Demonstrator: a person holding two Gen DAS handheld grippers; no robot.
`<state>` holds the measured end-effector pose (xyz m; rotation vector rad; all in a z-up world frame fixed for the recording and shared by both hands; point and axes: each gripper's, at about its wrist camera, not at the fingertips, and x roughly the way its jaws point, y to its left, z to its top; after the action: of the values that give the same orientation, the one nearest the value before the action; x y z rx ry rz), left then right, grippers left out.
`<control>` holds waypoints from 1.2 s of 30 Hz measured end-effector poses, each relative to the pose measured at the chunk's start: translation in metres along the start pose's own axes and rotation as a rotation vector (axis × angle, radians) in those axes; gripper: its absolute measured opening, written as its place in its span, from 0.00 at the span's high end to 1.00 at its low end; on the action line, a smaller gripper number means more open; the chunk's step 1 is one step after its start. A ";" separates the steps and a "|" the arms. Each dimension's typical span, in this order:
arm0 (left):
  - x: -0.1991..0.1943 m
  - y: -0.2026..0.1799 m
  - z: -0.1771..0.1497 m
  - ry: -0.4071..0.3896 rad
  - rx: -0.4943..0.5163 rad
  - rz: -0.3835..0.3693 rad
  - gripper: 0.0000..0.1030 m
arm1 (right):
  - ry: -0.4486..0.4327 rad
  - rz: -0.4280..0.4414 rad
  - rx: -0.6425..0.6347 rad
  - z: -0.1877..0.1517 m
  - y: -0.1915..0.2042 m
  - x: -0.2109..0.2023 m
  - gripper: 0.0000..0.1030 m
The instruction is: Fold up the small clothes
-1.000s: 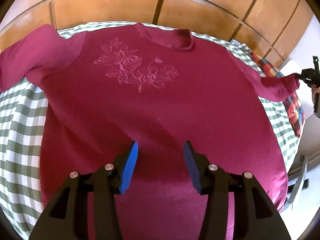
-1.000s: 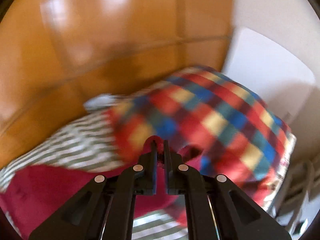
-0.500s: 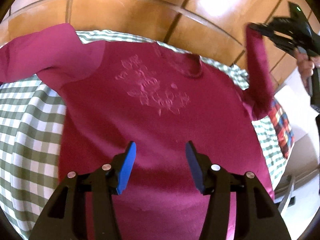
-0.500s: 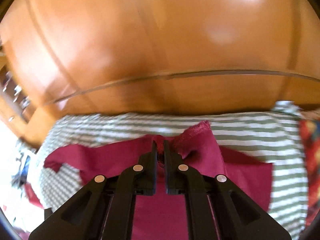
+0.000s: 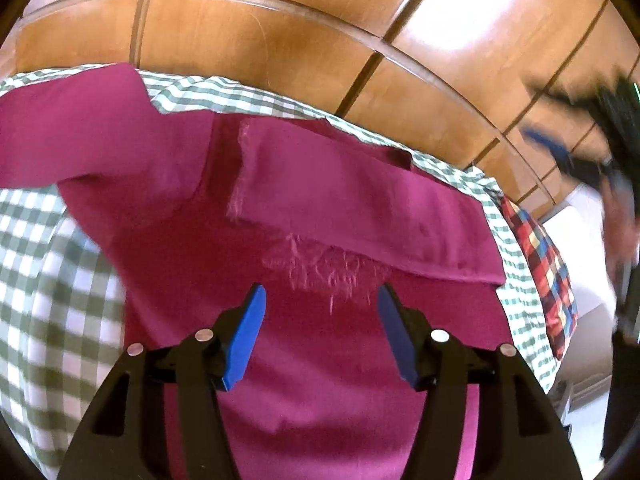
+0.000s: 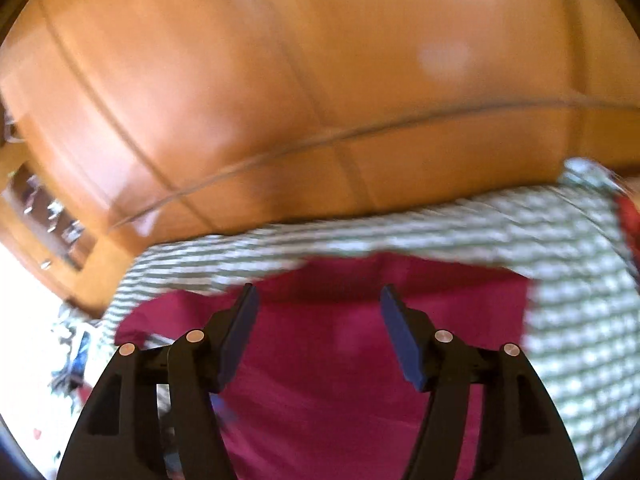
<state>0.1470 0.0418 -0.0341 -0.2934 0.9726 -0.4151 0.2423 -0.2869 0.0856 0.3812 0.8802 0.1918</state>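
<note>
Nearest me, my left gripper point(image 5: 320, 334) hangs with fingers apart and empty above the lower body of the maroon sweater point(image 5: 320, 400); they have just been widening. My right gripper point(image 6: 316, 334) has just sprung open too, nothing between its fingers. The sweater lies flat on the checked bedcover point(image 5: 36, 280), hem toward me. Beyond my left fingers, one sleeve point(image 5: 360, 204) is folded crosswise over the chest. The other sleeve point(image 5: 80, 136) stretches away at far left, nearer my left gripper, I judge
</note>
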 end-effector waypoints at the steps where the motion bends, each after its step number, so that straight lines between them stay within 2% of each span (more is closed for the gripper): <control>1: 0.004 0.001 0.005 0.000 -0.007 0.005 0.42 | 0.002 -0.048 0.028 -0.013 -0.023 -0.008 0.39; 3: 0.015 0.007 0.017 0.008 -0.051 0.009 0.36 | 0.007 -0.106 0.083 -0.035 -0.061 -0.019 0.39; 5: 0.027 0.018 0.029 0.020 -0.125 0.005 0.36 | 0.019 -0.163 0.155 -0.063 -0.099 -0.031 0.41; 8: 0.042 0.029 0.039 0.033 -0.202 0.000 0.40 | 0.049 -0.226 0.243 -0.100 -0.141 -0.035 0.55; 10: 0.052 0.033 0.044 0.049 -0.228 0.003 0.56 | 0.065 -0.230 0.271 -0.113 -0.153 -0.031 0.55; 12: 0.062 0.034 0.049 0.070 -0.231 0.017 0.86 | 0.074 -0.225 0.273 -0.119 -0.154 -0.023 0.59; 13: 0.065 0.031 0.052 0.077 -0.221 0.017 0.93 | 0.074 -0.218 0.269 -0.120 -0.151 -0.019 0.59; 17: 0.046 0.008 0.053 0.001 -0.149 0.041 0.93 | 0.029 -0.202 0.187 -0.110 -0.121 -0.007 0.59; 19: 0.040 0.002 0.049 -0.011 -0.121 0.063 0.93 | 0.021 -0.223 0.116 -0.104 -0.101 0.004 0.59; 22: 0.055 0.006 0.039 0.047 -0.091 0.167 0.93 | 0.032 -0.296 0.024 -0.102 -0.084 0.030 0.59; 24: 0.065 0.013 0.036 0.075 -0.114 0.177 0.89 | 0.072 -0.366 -0.001 -0.106 -0.084 0.051 0.59; 25: 0.065 0.015 0.034 0.064 -0.117 0.172 0.89 | 0.090 -0.400 -0.005 -0.112 -0.087 0.062 0.59; 28: 0.059 0.015 0.032 0.052 -0.116 0.163 0.84 | 0.021 -0.454 -0.055 -0.129 -0.088 0.067 0.39; 29: 0.057 0.016 0.030 0.048 -0.111 0.165 0.77 | 0.012 -0.478 -0.045 -0.133 -0.090 0.068 0.33; 32: 0.047 0.019 0.023 0.036 -0.111 0.159 0.62 | -0.004 -0.448 0.023 -0.135 -0.103 0.065 0.23; 36: 0.031 0.028 0.005 0.010 -0.148 0.165 0.60 | -0.005 -0.452 0.044 -0.134 -0.105 0.065 0.17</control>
<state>0.1727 0.0528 -0.0656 -0.3421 1.0305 -0.1947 0.1790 -0.3292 -0.0802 0.2153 0.9442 -0.2461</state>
